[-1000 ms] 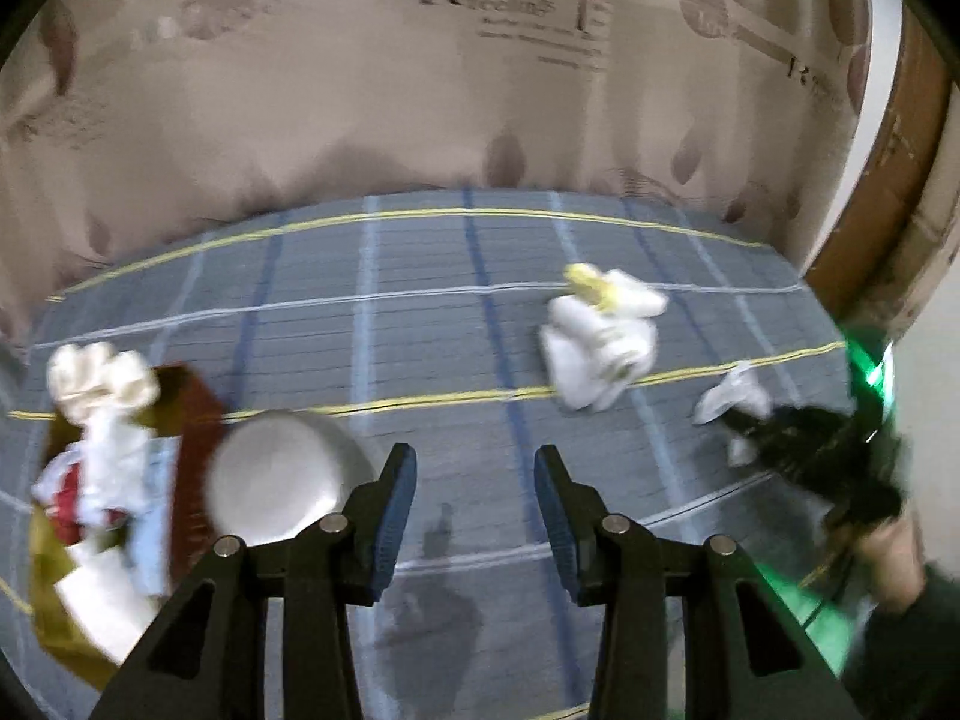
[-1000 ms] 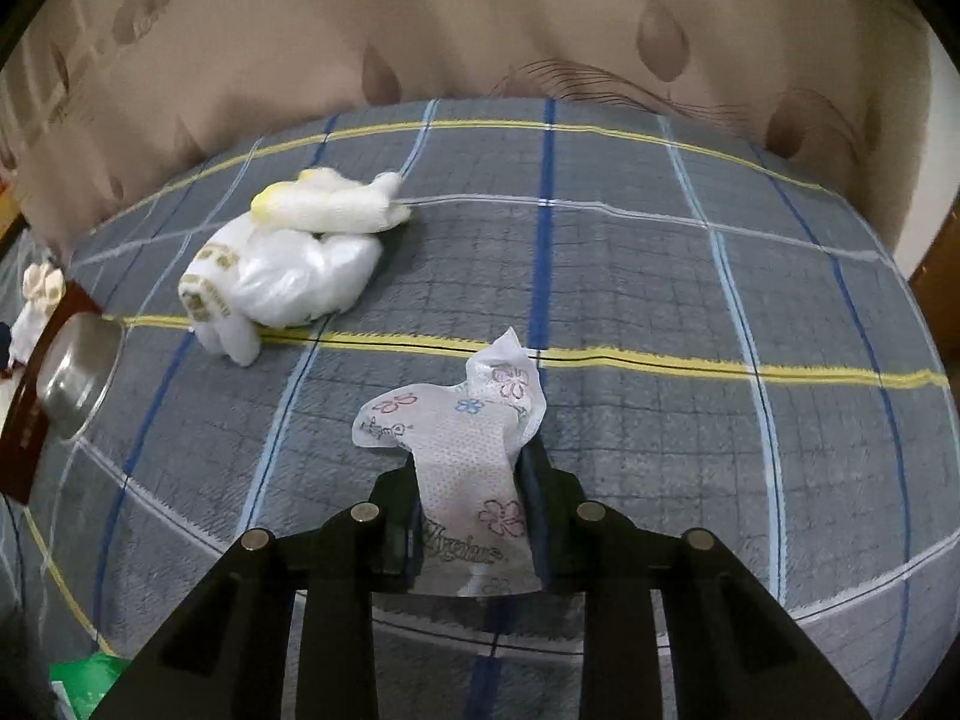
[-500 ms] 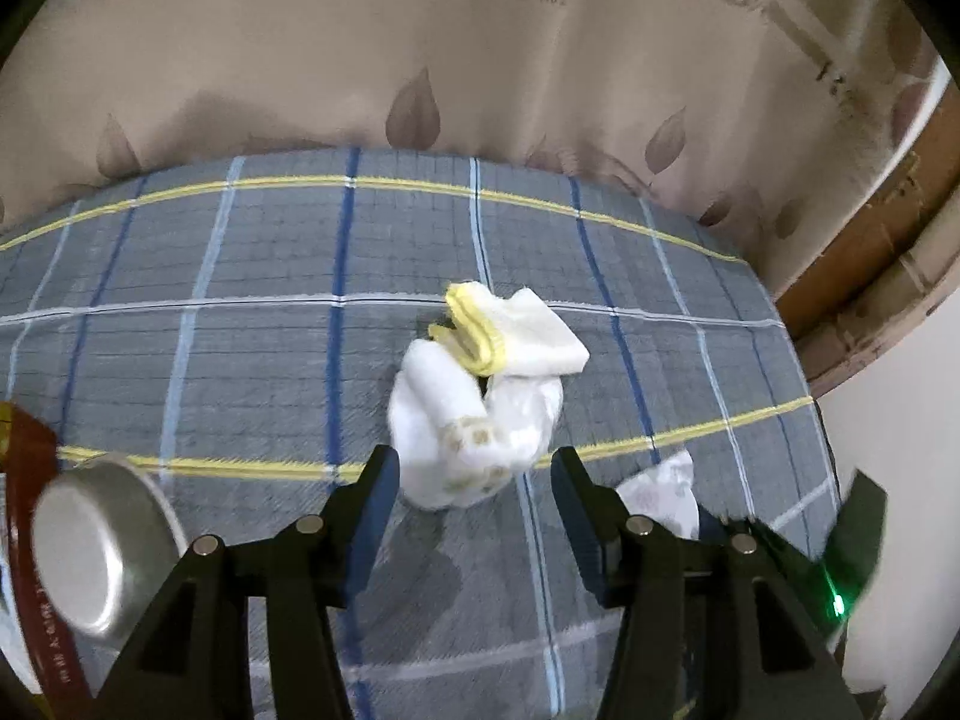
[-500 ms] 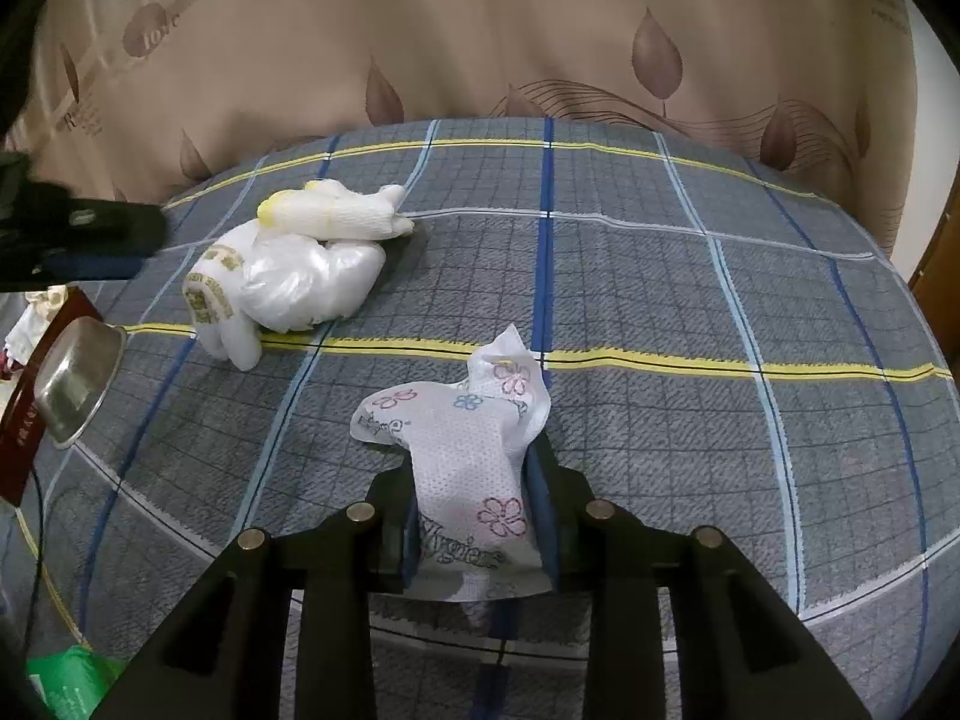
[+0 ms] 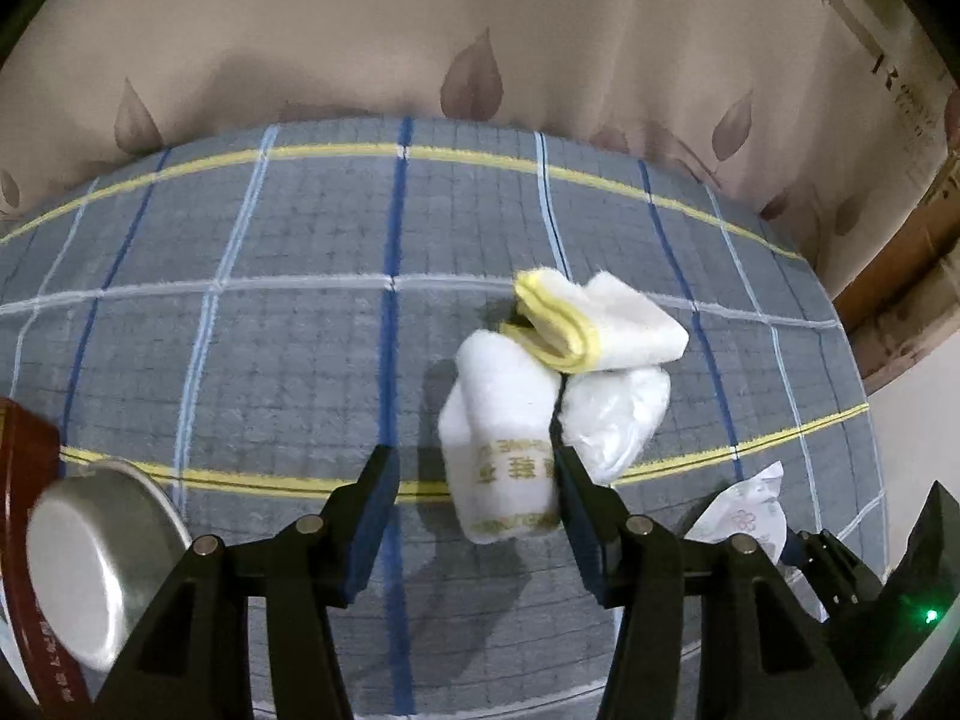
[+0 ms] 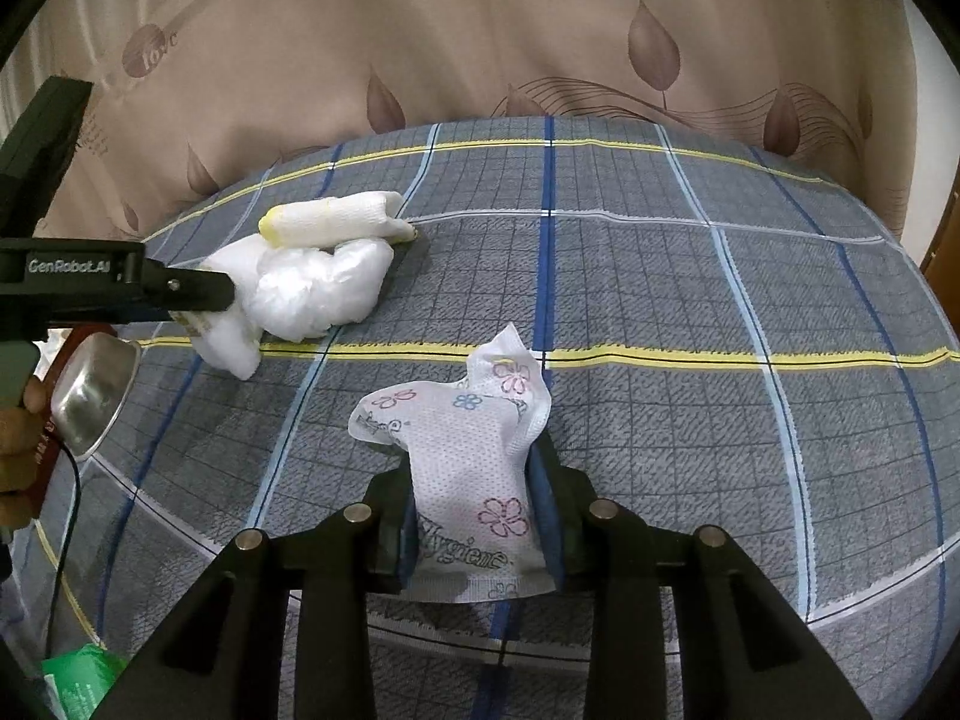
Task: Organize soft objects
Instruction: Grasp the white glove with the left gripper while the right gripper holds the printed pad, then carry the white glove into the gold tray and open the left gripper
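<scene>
A white rolled towel (image 5: pixel 510 462) with gold lettering lies on the plaid bedcover (image 5: pixel 270 330), in a pile with a yellow-edged white cloth (image 5: pixel 606 324) and a clear-wrapped white bundle (image 5: pixel 618 414). My left gripper (image 5: pixel 474 480) is open and straddles the roll. Its right finger is against the roll and its left finger stands apart. The right wrist view shows the same pile (image 6: pixel 318 288), where one of the left gripper's fingers (image 6: pixel 198 294) reaches in from the left. My right gripper (image 6: pixel 477 516) is shut on a white flowered packet (image 6: pixel 474 462), just above the cover.
A steel bowl (image 5: pixel 90 564) leans on a dark red tray (image 5: pixel 24 450) at the left. A green packet (image 6: pixel 78 684) lies at the lower left, near a hand (image 6: pixel 18 438) and a cable. A beige leaf-print wall (image 6: pixel 480 60) backs the bed.
My left gripper swung right, away from the bowl, and sank over the pile with wider jaws; the roll now sits between them. The right gripper kept still with the packet.
</scene>
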A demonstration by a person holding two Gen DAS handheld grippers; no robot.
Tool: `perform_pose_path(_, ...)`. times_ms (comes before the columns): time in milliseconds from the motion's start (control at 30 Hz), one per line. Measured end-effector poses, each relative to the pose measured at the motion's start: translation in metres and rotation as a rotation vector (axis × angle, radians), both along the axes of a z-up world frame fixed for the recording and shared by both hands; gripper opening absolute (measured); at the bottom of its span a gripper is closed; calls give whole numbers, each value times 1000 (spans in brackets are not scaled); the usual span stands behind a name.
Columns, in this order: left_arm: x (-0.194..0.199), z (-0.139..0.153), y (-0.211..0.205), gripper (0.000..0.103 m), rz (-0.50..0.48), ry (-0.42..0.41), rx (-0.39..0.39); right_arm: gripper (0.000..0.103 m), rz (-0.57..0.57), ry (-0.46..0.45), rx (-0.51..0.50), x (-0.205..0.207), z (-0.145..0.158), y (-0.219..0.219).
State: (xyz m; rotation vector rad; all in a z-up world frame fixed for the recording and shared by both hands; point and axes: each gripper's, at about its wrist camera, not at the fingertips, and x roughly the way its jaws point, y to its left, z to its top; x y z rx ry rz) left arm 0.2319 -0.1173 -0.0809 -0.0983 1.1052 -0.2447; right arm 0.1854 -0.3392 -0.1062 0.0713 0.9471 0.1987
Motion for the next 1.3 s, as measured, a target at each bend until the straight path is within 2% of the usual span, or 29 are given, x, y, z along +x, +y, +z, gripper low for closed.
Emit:
perform_pose_path(367,14,-13,-16,54,-11,46,-25,32,2,-1,-12,0,0,1)
perform_pose_path(400,15,-15,-16,51,-1,50,-7,32,3,0,-12,1,0,1)
perform_pose_path(433,16,-17,-16,39,3,57,6,32,2,0,-11,1,0,1)
perform_pose_path(500,16,-17,-12,27,-4,64,-16,32,2,0,-12,0,0,1)
perform_pose_path(600,13,-12,-7,23,5,42,8,32,2,0,-13,1,0,1)
perform_pose_path(833,-5,6,4,22,-8,6,22,33,3,-1,-16,0,0,2)
perform_pose_path(1300,-74,42,43,22,-78,-45,53,39,23,-3,-76,0,0,11)
